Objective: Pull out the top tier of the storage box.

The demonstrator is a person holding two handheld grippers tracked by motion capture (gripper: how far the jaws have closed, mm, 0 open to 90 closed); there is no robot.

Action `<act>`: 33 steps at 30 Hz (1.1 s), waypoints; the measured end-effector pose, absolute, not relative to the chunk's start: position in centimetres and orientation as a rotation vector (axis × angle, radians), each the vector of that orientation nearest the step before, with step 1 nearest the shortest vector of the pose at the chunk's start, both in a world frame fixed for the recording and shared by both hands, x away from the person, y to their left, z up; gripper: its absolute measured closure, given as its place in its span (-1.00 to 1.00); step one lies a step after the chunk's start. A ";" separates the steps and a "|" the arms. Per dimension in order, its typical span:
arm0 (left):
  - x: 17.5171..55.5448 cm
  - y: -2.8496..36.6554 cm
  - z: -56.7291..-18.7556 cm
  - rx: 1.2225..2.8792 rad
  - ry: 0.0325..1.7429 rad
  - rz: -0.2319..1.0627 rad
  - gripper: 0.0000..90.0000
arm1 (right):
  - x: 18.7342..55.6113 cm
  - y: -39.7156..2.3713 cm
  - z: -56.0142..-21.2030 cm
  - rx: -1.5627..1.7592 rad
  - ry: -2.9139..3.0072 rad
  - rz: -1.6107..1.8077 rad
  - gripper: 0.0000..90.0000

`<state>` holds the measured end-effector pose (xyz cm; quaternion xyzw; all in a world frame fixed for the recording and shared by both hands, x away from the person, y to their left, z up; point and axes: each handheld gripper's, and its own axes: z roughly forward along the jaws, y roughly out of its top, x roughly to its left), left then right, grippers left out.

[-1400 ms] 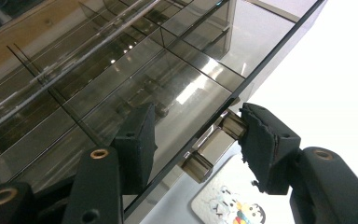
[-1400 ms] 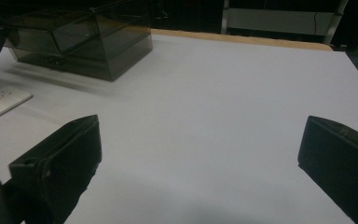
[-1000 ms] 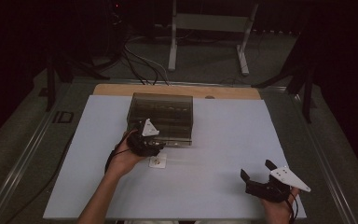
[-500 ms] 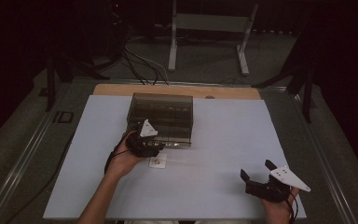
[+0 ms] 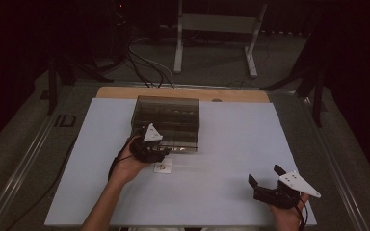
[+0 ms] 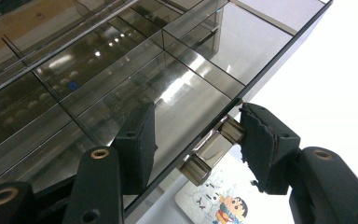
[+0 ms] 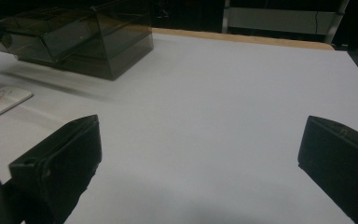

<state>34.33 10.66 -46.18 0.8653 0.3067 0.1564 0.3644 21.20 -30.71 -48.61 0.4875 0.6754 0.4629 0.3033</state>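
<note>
A smoked see-through drawer box (image 5: 166,118) stands at the middle back of the white board. My left gripper (image 5: 158,151) is at its front. In the left gripper view my left gripper (image 6: 198,126) is shut on the drawer's metal handle (image 6: 212,149): the right pad presses its end and the left pad lies against the smoked drawer front. In the right gripper view a drawer (image 7: 42,32) juts from the box above its shadow. My right gripper (image 5: 265,174) rests near the front right corner, open with nothing between its jaws. A small cartoon card (image 5: 163,167) lies just below the left gripper.
The white board (image 5: 221,144) covers the table, with a wooden strip (image 5: 183,93) along its back edge. Beyond the table stand a metal frame (image 5: 217,29) and cables (image 5: 144,62) on the floor. Bare board lies between the two grippers.
</note>
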 end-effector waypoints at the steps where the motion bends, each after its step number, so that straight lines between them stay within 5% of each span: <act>1: 34.3 10.7 -46.2 2.226 0.789 0.402 0.08 | 21.2 -30.7 -48.6 1.293 1.790 1.227 -1.00; 8: 34.2 10.7 -46.2 2.227 0.791 0.400 0.05 | 21.2 -30.7 -48.6 1.292 1.790 1.227 -1.00; 33: 33.0 10.9 -45.1 2.083 0.884 0.465 -0.94 | 21.3 -30.7 -48.6 1.296 1.788 1.225 -1.00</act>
